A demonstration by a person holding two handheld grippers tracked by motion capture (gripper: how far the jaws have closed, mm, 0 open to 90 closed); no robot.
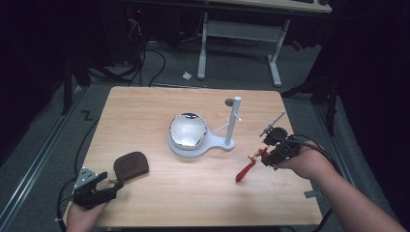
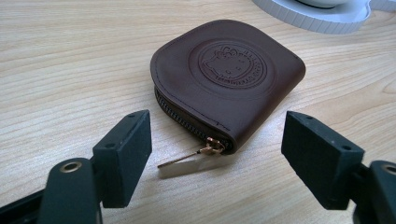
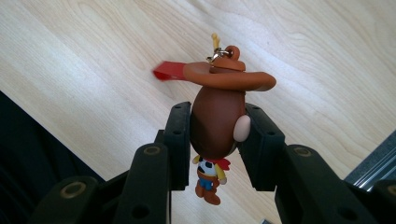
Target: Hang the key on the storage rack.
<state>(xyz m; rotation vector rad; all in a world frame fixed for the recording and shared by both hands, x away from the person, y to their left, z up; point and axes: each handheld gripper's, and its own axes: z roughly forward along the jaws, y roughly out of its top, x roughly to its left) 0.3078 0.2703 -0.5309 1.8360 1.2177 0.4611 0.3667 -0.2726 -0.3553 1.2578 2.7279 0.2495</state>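
The right gripper (image 3: pixel 215 135) is clenched on a keychain (image 3: pixel 217 123), a brown-headed cowboy figure with an orange hat brim, a small body and a red strap; in the high view it hangs right of centre, above the table (image 1: pixel 159 198), its long axis slanting down-left to the strap's end. The left gripper (image 2: pixel 217 156), released and wide, rests at lower left with a brown zipped pouch (image 2: pixel 229 77) lying just ahead, its zip pull toward the jaws. A shiny bowl (image 1: pixel 188 129) sits on a white stand (image 1: pixel 220 142) mid-table.
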